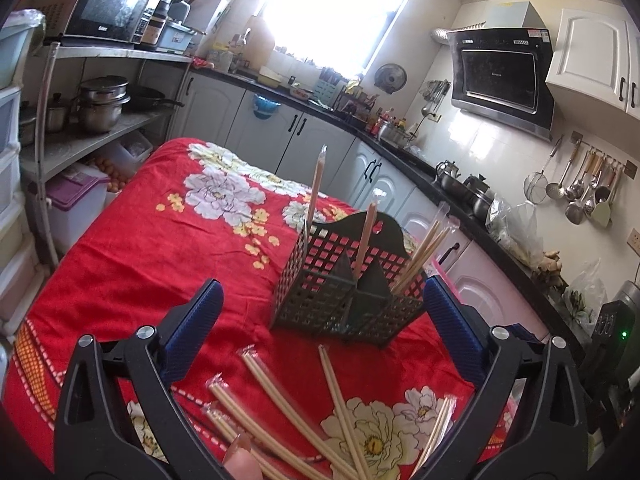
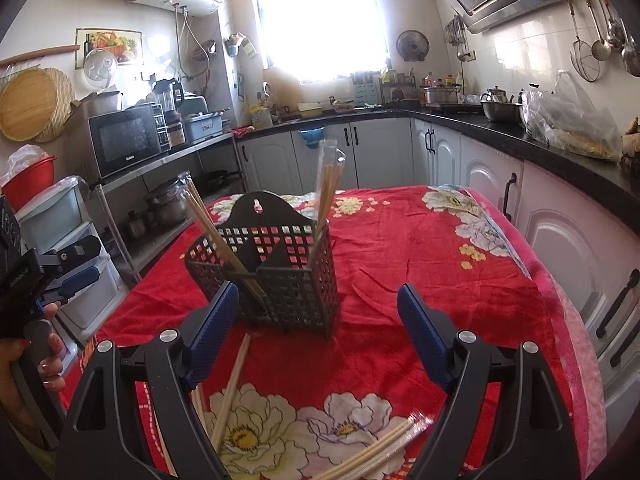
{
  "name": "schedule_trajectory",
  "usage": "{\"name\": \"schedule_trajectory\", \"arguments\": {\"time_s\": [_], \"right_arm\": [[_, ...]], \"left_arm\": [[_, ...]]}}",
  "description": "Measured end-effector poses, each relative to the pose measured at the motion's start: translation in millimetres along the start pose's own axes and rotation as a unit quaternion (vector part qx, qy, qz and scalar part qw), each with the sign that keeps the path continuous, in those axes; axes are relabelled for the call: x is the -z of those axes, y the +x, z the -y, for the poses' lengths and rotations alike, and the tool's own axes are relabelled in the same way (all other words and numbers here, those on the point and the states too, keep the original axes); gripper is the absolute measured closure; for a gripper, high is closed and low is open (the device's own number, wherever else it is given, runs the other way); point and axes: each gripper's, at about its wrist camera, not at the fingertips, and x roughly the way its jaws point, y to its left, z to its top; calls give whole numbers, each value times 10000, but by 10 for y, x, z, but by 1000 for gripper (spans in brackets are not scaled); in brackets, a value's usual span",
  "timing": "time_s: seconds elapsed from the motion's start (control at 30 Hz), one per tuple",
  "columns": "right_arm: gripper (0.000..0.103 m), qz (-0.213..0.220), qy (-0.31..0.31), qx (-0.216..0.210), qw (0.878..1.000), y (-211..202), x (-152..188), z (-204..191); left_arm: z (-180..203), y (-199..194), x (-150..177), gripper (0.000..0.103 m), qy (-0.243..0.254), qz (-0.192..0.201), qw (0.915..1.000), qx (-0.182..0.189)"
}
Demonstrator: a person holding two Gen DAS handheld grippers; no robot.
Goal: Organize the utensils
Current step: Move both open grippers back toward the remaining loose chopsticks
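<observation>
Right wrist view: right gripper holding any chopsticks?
No. The right gripper stands open with only red cloth between its pads, and the wrapped chopsticks lie loose on the cloth below it.

We stand in a home kitchen: range hood point(image 1: 502, 80), microwave point(image 2: 126, 140), hanging ladles point(image 1: 580, 188) and countertop point(image 2: 500, 128) surround us.
</observation>
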Motion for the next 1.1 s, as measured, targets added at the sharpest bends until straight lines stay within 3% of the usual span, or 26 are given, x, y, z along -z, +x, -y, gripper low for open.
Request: {"name": "schedule_trajectory", "arguments": {"time_s": [0.77, 1.1], "right_arm": [[24, -463, 81, 25, 9989, -75, 381, 205], [24, -772, 191, 43, 9968, -5, 591, 316]], "left_arm": [[68, 142, 443, 11, 138, -604, 9980, -110], [48, 422, 686, 11, 41, -1272, 9919, 23]]}}
